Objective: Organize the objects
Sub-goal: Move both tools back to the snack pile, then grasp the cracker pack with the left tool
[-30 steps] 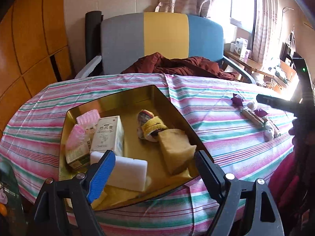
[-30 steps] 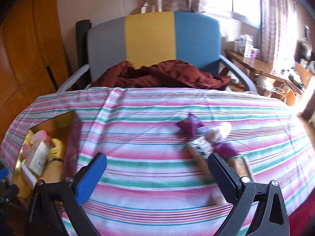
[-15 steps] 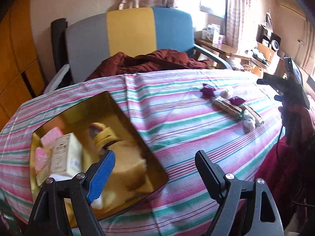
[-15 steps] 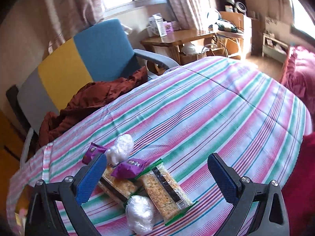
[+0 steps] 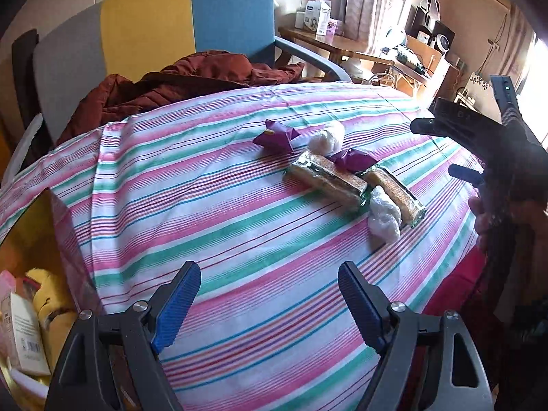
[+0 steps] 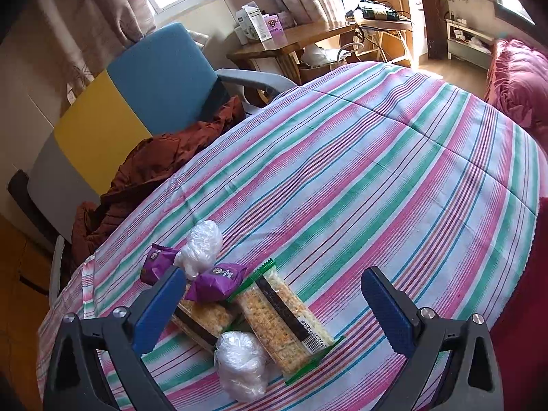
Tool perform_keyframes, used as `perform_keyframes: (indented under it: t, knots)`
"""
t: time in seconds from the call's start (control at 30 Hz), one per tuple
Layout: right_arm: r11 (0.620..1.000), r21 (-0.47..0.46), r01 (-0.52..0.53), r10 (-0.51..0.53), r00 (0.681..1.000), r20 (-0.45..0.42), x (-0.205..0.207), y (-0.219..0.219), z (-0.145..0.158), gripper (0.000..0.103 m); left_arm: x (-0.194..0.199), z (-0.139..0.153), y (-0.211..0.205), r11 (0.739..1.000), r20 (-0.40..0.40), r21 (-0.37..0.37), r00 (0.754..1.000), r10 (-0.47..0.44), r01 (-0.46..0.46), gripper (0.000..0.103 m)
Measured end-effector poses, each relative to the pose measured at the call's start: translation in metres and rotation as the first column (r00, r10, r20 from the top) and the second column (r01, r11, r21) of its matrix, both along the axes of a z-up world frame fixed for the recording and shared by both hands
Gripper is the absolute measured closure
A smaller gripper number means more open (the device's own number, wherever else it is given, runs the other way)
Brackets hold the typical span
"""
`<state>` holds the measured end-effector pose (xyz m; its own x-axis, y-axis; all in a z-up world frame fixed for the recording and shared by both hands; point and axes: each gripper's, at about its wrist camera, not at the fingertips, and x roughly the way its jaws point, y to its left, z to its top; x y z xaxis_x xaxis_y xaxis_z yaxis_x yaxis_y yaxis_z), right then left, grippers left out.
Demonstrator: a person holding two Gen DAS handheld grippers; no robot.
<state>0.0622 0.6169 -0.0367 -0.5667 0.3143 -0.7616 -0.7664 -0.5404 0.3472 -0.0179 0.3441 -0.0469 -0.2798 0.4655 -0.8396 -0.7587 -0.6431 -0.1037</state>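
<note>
Both grippers hang over the striped tablecloth point(image 5: 212, 212) w/ nothing in them. The left gripper point(image 5: 269, 303) has its blue-padded fingers point(image 5: 178, 303) spread wide above bare cloth, near the table's front edge. The right gripper point(image 6: 270, 303) is spread wide too, right over the snack pile; its left finger point(image 6: 156, 308) covers part of one cracker pack in the right wrist view, but I can't tell if it's touching.

The snacks sit in one loose cluster toward the right side of the table. Two long cracker packs in clear wrap w/ green edging: the left cracker pack point(image 5: 325, 179) and the barcode cracker pack point(image 6: 284, 315) lie side by side, roughly parallel. A purple candy packet point(image 6: 219, 281) rests on the far ends of both. A second purple packet point(image 5: 275, 135) lies just beyond, slightly apart from the packs. Two white crinkly plastic bundles: the far white bundle point(image 6: 202, 248) sits between the two purple packets, the near white bundle point(image 6: 241, 359) is at the near end, touching the cracker packs.

At the table's left edge is a gold tray point(image 5: 51, 205), only partly in the left wrist view, holding a white carton point(image 5: 24, 339), something yellow point(image 5: 51, 294) & other bits too cut off to make out.

Behind the table: a grey-yellow-blue chair point(image 5: 154, 24) w/ a rust-brown jacket point(image 5: 178, 78) heaped on the seat
</note>
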Motion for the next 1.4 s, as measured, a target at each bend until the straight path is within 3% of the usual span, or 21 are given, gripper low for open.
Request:
perform_keyframes:
  t: [0.2, 0.4, 0.7, 0.9, 1.03, 1.17, 1.4]
  knots:
    - [0.999, -0.039, 0.010, -0.011, 1.000, -0.027, 0.004, 0.005, -0.003, 0.000, -0.022, -0.015, 0.051, 1.000, 0.080, -0.010, 0.997, 0.010, -0.009, 0.021]
    - [0.998, -0.058, -0.013, 0.010, 0.999, -0.044, 0.001, 0.005, -0.003, 0.000, -0.047, -0.033, 0.100, 0.998, 0.136, -0.045, 0.989, 0.048, -0.042, 0.029]
    - [0.995, -0.092, -0.031, 0.025, 0.997, -0.072, 0.000, 0.007, -0.007, 0.000, -0.067, -0.050, 0.148, 0.993, 0.189, -0.073, 0.976, 0.106, -0.093, 0.028]
    - [0.994, -0.104, -0.018, 0.009, 0.996, -0.088, 0.003, 0.011, -0.007, 0.000, -0.071, -0.062, 0.171, 0.989, 0.157, -0.110, 0.981, 0.111, -0.094, 0.027]
    - [0.993, -0.115, -0.009, -0.001, 0.996, -0.088, 0.005, 0.014, -0.009, 0.000, -0.062, -0.068, 0.170, 0.991, 0.079, -0.133, 0.996, 0.044, -0.033, 0.027]
    - [0.989, -0.141, 0.042, -0.056, 0.994, -0.098, 0.014, 0.022, -0.012, 0.000, -0.045, -0.068, 0.147, 0.987, 0.009, -0.162, 1.000, -0.018, 0.019, 0.035]
    - [0.983, -0.160, 0.085, -0.094, 0.994, -0.053, 0.015, 0.029, -0.019, 0.000, -0.028, -0.065, 0.084, 0.988, -0.022, -0.142, 0.998, -0.056, 0.052, 0.040]
